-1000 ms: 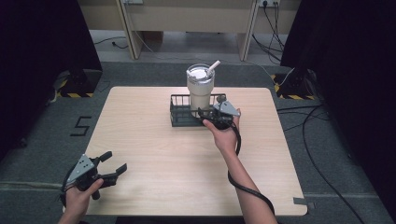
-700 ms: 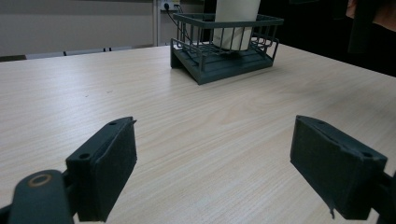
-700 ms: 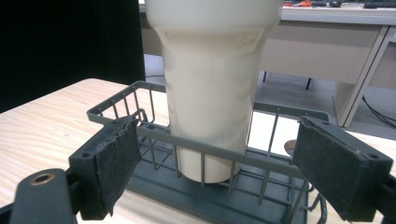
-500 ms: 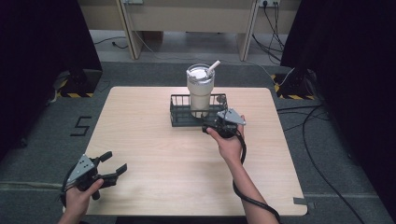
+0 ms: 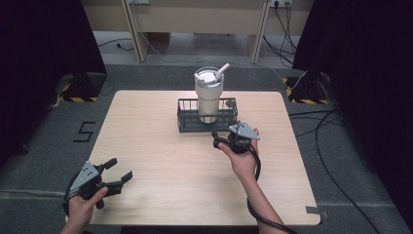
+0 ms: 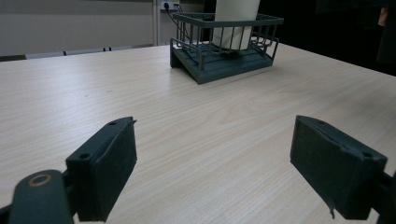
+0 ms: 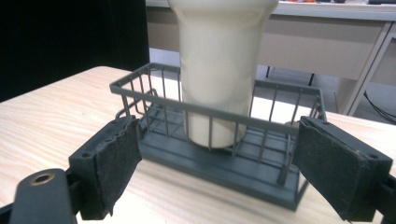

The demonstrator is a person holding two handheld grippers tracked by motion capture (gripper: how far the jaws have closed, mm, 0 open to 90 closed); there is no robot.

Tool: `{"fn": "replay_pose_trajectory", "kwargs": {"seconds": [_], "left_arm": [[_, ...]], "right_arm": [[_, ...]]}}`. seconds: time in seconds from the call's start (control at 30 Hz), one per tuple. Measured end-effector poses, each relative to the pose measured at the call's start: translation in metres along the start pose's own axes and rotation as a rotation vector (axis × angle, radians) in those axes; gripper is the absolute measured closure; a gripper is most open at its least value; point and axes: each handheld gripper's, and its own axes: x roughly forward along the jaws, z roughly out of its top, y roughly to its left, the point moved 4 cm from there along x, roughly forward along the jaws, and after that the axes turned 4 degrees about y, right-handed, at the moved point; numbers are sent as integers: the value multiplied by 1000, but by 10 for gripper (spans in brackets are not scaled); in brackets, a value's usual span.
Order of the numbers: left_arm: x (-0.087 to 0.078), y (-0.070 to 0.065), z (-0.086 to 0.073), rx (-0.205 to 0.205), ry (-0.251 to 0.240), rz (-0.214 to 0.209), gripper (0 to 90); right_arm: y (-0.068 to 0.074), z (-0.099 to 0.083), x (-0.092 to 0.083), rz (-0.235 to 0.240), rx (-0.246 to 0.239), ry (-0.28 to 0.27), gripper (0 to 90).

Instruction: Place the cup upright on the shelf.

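Light wood worktop, dark room around it. The cream tumbler stands upright in the wire basket — right gripper just in front, jaws wide, empty. Left gripper sits parked near the corner, also spread, holding nothing.

A pale wooden table with rounded corners stands on grey carpet. Directly on it sits one thing — a dark wire basket, set toward the far edge and a little right of the middle. A cream tumbler stands upright inside the basket — not on the wood itself. Near and to both sides of the basket, the tabletop is bare, light-grained board.
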Motion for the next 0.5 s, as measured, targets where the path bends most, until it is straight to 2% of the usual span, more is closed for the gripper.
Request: {"fn": "replay_pose_trajectory", "kwargs": {"seconds": [0.5], "left_arm": [[0, 0, 0, 2, 2, 2, 141]], "right_arm": [[-9, -21, -30, -19, 11, 6, 150]]}}
